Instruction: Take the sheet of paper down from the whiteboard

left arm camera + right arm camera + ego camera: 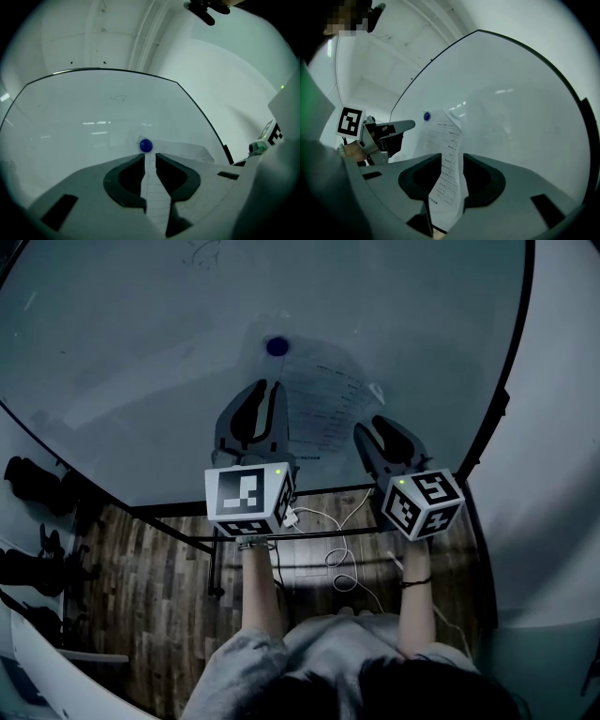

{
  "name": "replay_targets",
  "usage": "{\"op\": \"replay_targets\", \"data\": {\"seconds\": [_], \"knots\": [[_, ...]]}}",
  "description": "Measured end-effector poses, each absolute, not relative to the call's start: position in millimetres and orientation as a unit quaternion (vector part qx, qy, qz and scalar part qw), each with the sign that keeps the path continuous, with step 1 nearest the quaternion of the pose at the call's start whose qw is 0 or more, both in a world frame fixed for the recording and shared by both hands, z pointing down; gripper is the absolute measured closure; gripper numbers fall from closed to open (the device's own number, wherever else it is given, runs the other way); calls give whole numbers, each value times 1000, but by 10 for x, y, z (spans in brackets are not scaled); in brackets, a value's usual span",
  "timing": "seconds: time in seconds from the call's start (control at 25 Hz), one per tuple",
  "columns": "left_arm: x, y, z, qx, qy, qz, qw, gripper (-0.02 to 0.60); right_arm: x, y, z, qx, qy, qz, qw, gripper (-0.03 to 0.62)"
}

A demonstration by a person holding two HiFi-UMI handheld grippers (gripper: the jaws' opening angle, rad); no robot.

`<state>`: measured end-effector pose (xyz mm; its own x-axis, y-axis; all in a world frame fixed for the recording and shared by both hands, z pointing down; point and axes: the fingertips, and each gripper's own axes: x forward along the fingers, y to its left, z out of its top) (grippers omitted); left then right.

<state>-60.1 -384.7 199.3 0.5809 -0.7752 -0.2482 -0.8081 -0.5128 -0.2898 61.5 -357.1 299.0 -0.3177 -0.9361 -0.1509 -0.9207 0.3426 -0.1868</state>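
Note:
A printed sheet of paper [323,404] hangs on the whiteboard [141,362], pinned at its top left corner by a round blue magnet [276,346]. My left gripper [267,395] points at the board just below the magnet [146,145]. Its jaws stand a narrow gap apart, and the sheet [152,192] shows through that gap. My right gripper [377,430] is at the sheet's lower right. In the right gripper view [452,157] the jaws are wide open, with the curling sheet [447,183] hanging loose between them; the pads are not pressing on it.
The whiteboard's dark frame [497,399] runs down the right side and along the bottom edge. Below it are a wooden floor [169,587] and loose white cables [342,563]. A white wall [562,474] stands to the right. Dark objects [37,484] sit at the far left.

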Motion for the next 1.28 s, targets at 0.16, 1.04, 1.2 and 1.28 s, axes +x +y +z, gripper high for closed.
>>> {"op": "replay_targets", "data": {"seconds": [0.16,1.04,1.2,1.28], "knots": [[-511,-3900,1795,-861,457,40,221,508,636,-3610,2949,-571,811,-31,119,467],[-247,-4220,1661,-807,488,-53,327,466,568,-3729,2939,-551,823,-48,132,472],[-241,-4217,1652,-805,489,-52,331,466,627,-3756,2959,-564,815,-46,125,583],[-243,-4222,1652,-807,489,-51,329,468,661,-3777,2998,-567,813,-54,125,592]]}}
